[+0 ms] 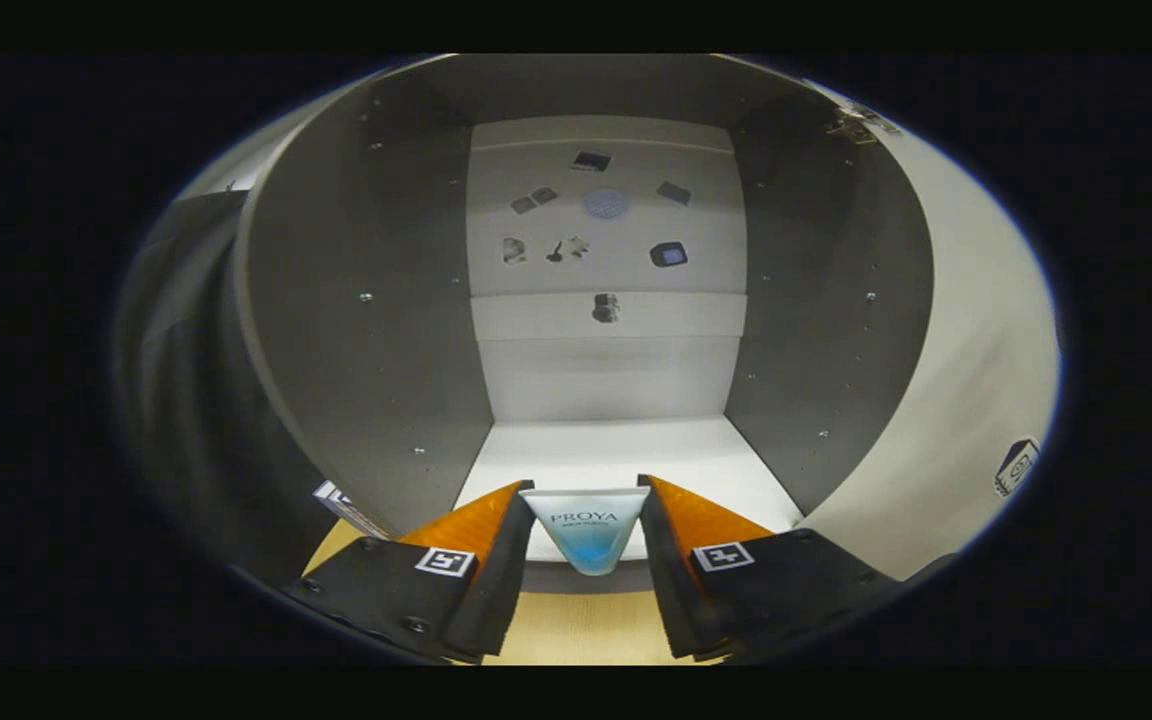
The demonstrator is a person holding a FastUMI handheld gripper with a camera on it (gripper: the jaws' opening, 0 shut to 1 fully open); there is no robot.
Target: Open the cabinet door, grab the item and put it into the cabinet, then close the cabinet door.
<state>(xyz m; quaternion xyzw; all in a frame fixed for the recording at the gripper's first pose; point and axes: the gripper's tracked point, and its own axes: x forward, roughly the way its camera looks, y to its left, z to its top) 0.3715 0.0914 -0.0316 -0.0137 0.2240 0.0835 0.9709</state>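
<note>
Gripper view:
Jaws: gripper [586,535] seen at lower centre of frame, clamped on the tube from both sides.
Tube [586,535]: held between the jaws, tapered end downward, at the cabinet's front edge.
Cabinet [376,330]: open, fills centre; white floor and back wall, small stickers on back wall at upper centre.
Door [966,400]: swung open at right.
Desk [586,625]: light wood, seen below the jaws.

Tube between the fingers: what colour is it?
White at the wide end, fading to blue at the narrow end; the tube shows best in the gripper view.
</note>
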